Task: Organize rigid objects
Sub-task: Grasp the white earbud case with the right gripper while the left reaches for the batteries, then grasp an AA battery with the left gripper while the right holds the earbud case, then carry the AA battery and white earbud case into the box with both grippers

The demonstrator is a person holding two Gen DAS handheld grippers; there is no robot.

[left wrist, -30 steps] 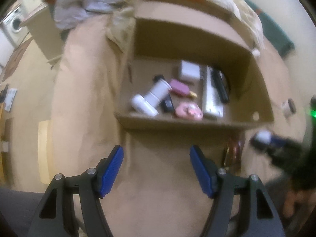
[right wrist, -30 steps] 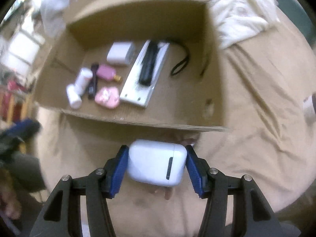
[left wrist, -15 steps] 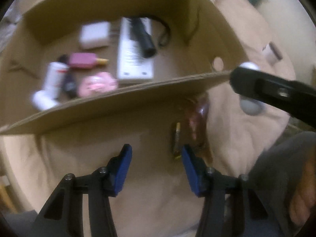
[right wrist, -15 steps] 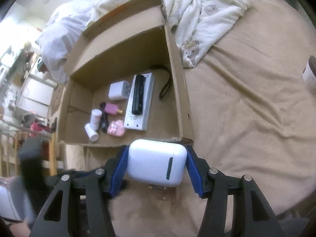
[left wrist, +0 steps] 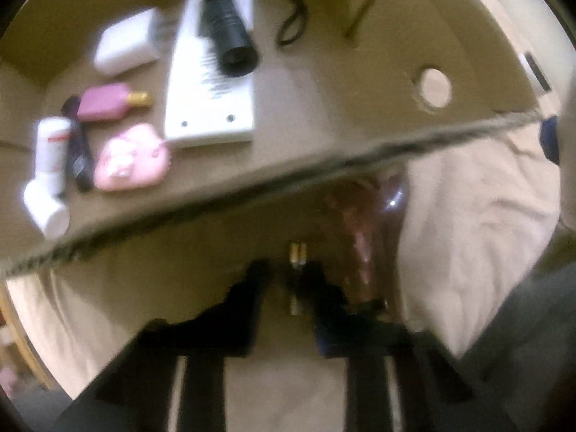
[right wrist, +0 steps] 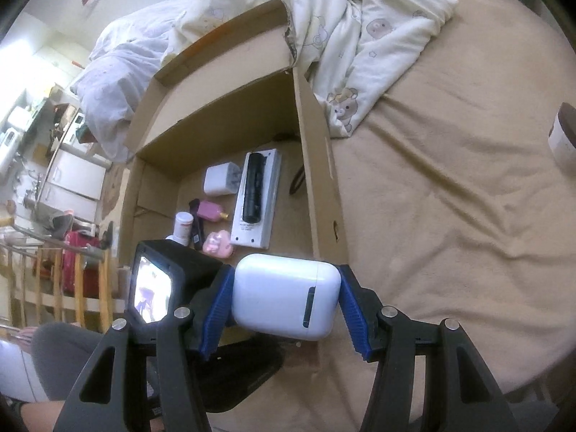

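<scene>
A: Jaws on your left gripper (left wrist: 288, 270) look closed on a thin gold-tipped object (left wrist: 297, 252), blurred, on the tan bedsheet (left wrist: 468, 234) just outside the cardboard box (left wrist: 324, 158).

B: And your right gripper (right wrist: 286, 300)?

A: Pads clamp the white earbud case (right wrist: 284, 298), short of the box's near wall. Inside: pink case (right wrist: 217, 244), white power strip (right wrist: 257, 201), black flashlight (right wrist: 253, 187), white charger (right wrist: 218, 180).

Bed with tan sheet (right wrist: 450, 216) fills right of frame; cardboard box (right wrist: 320, 187) at centre, bear-print blanket (right wrist: 367, 36) above it, small jar (right wrist: 562, 136) at right edge.
</scene>
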